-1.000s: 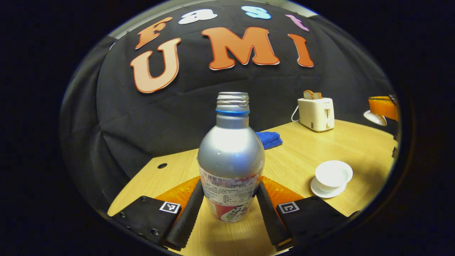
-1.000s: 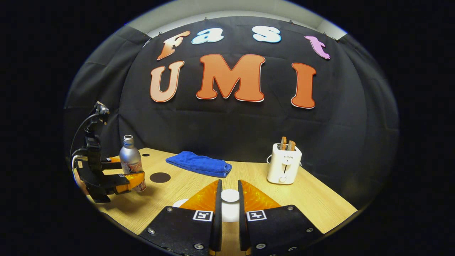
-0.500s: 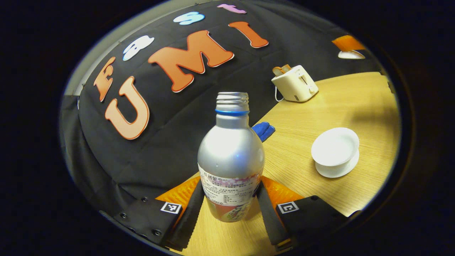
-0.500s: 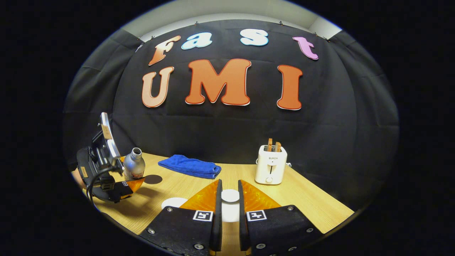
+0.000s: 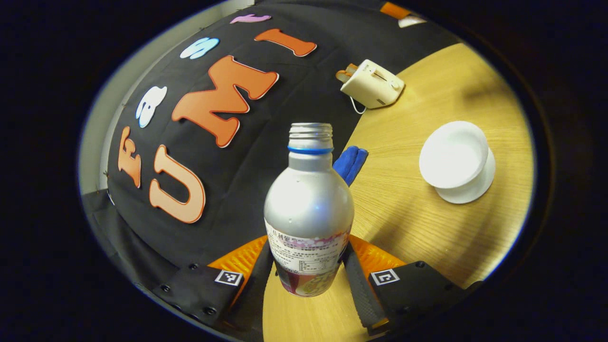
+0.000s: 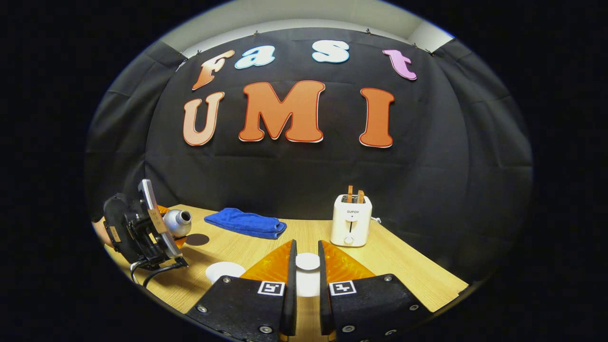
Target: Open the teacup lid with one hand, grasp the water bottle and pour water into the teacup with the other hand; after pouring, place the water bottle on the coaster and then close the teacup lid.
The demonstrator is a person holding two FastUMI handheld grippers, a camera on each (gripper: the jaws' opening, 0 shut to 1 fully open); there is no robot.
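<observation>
Silver bottle (image 5: 308, 209) sits squeezed in the left claw (image 5: 308, 266), tipped toward the open cup (image 5: 453, 154), while the right claw (image 6: 305, 280) pinches the lid (image 6: 307, 261).

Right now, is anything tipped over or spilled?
Nothing is spilled. The bottle is tipped far over on purpose: the left gripper clamps it, mouth aimed towards the open teacup. The right gripper holds the lid off. No water shows yet.
</observation>
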